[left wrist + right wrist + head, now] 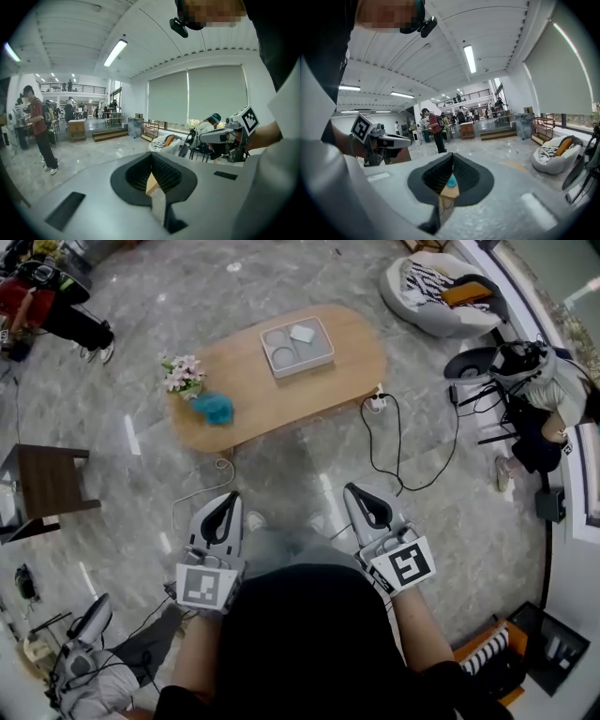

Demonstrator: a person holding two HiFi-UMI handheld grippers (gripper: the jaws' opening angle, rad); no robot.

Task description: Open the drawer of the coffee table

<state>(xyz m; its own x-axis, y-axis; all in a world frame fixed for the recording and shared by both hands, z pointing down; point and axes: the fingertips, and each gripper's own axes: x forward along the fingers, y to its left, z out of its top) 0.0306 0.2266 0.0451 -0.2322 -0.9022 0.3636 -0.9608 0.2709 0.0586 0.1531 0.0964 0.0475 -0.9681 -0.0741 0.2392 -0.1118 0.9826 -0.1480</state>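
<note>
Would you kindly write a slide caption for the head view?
Both shut, the left claw and right claw hover short of the oval coffee table.

A grey tray (329, 345) holds two round bowls (283, 357), and pink flowers (182, 372) stand just beside a teal fluffy thing (215, 408).

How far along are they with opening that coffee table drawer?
Done: nothing yet, since no drawer stands out from the oval light-wood coffee table. In hand: the left gripper and right gripper, both shut and empty, hang short of the table, touching nothing. Left to do: likely reach the table, find and grip the drawer front, and pull it out.
</note>
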